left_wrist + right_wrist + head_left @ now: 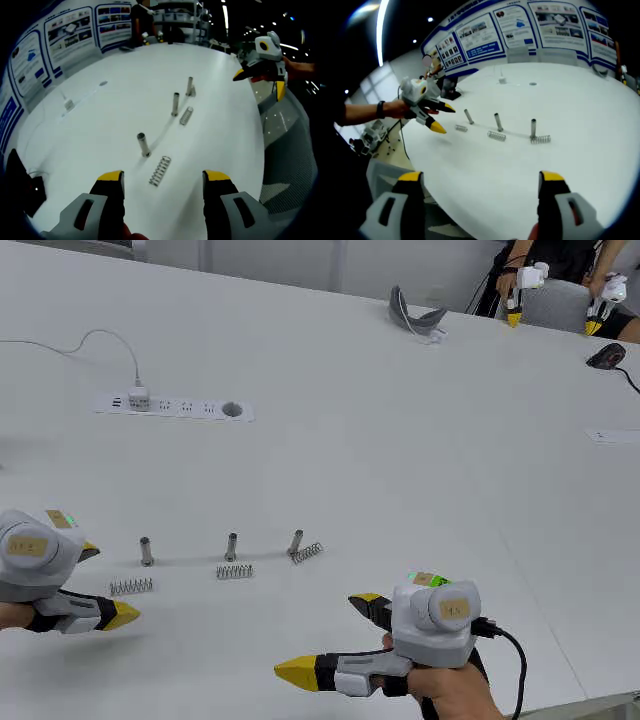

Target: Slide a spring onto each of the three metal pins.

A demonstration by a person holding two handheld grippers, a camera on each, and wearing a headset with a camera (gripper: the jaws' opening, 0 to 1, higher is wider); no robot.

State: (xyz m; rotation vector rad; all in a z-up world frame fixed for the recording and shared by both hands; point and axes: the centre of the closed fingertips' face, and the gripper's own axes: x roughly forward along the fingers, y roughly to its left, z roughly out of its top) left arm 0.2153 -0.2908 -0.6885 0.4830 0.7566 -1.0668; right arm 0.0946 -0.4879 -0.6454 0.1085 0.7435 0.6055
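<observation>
Tan sticker [453,609] on right tongs [330,635], writing illegible.

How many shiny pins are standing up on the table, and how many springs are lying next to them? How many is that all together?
Metal pins: 3
Springs: 3
Total: 6
</observation>
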